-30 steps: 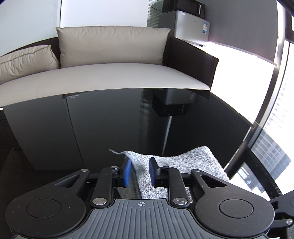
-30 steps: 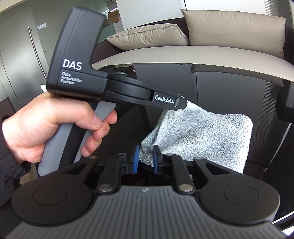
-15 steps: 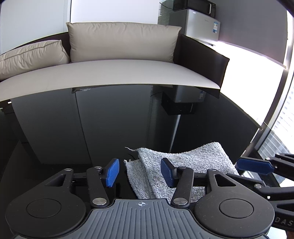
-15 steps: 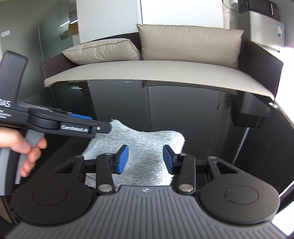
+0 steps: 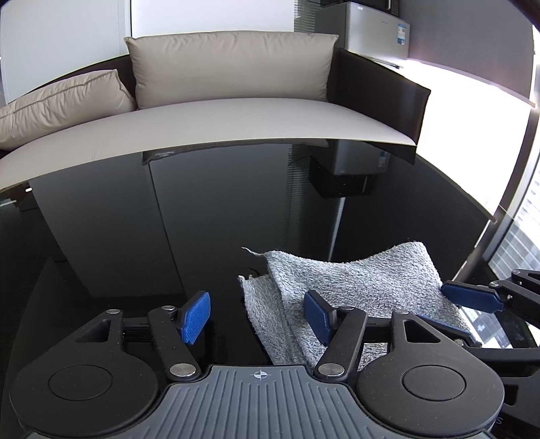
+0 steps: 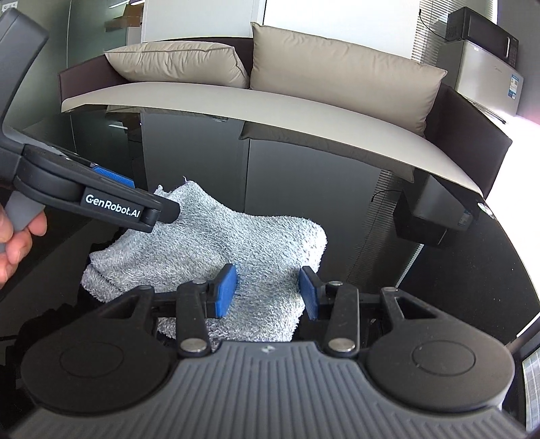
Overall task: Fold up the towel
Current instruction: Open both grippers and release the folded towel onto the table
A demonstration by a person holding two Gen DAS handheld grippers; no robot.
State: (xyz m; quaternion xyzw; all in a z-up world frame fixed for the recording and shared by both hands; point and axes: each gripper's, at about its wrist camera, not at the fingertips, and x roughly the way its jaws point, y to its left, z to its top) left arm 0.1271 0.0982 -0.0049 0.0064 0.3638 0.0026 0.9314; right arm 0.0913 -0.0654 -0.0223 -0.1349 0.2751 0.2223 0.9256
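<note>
Lying flat, towel (image 6: 216, 243) long axis sideways

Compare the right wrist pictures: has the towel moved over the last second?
Yes. The towel hung lifted from both jaws; now it lies folded on the black table, released, lower against the sofa behind.

Towel (image 5: 364, 287): mottled grey-white terry. Table (image 5: 202, 219): glossy black, mirror-like. Left gripper (image 5: 256, 317): black body, blue ribbed pads. Right gripper (image 6: 268, 290): same black and blue. Sofa (image 5: 219, 121): beige seat and cushions, dark brown frame. Fridge (image 6: 486, 77): silver. Microwave (image 6: 482, 32): black.
</note>
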